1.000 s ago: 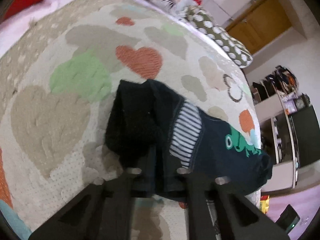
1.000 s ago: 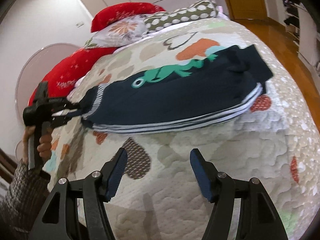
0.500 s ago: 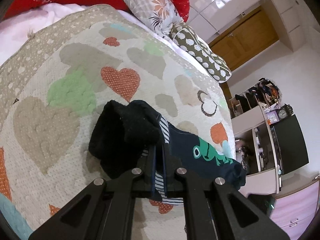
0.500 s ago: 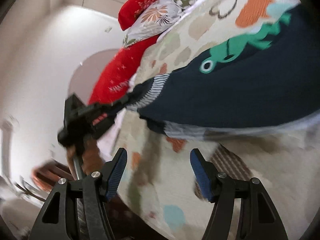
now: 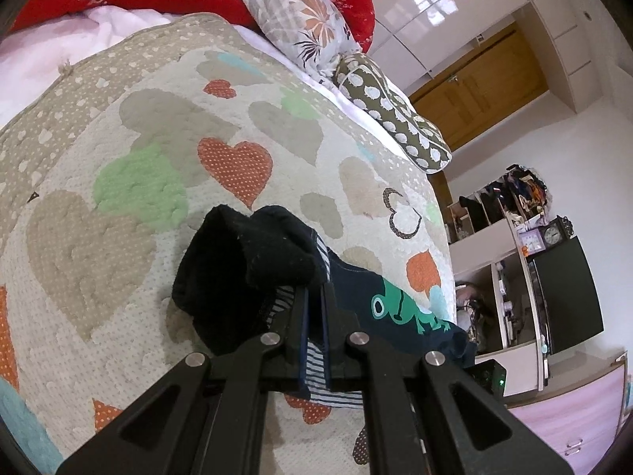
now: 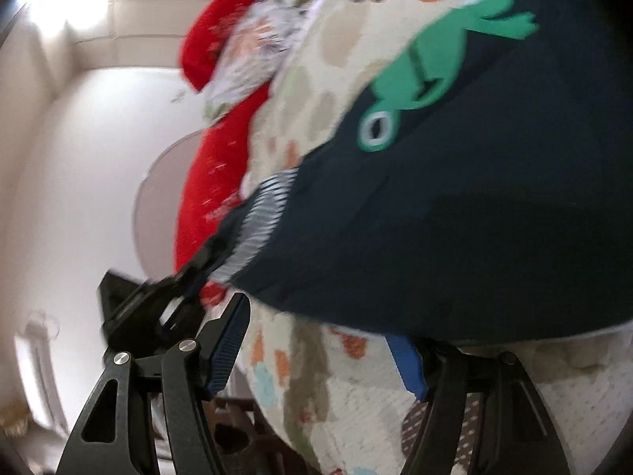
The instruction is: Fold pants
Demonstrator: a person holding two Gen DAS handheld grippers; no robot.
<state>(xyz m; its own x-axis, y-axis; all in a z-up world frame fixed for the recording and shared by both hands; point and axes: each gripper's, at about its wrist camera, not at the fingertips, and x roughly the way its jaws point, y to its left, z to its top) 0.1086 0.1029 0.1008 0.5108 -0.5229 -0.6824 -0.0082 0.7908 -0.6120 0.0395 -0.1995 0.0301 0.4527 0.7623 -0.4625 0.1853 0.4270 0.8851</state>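
The pants (image 5: pixel 245 273) are dark navy with a green frog print and striped cuffs, and lie on the heart-patterned quilt (image 5: pixel 130 198). My left gripper (image 5: pixel 313 297) is shut on the pants' striped end, and dark cloth bunches over its fingertips. In the right wrist view the pants (image 6: pixel 474 213) fill the upper right, close and blurred. My right gripper (image 6: pixel 328 340) is open at the pants' lower edge; the cloth covers the tip of its right finger. The left gripper (image 6: pixel 190 273) shows there too, pinching the striped end.
Red, floral and dotted pillows (image 5: pixel 308 12) lie at the head of the bed. A wooden door (image 5: pixel 482 83), shelves and a black screen (image 5: pixel 565 297) stand past the bed's right edge. The quilt (image 6: pixel 356 403) drops away below the right gripper.
My left gripper has lifted and pulled the striped end back, bunching the cloth. My right gripper has swept in low to the pants' edge, staying open.
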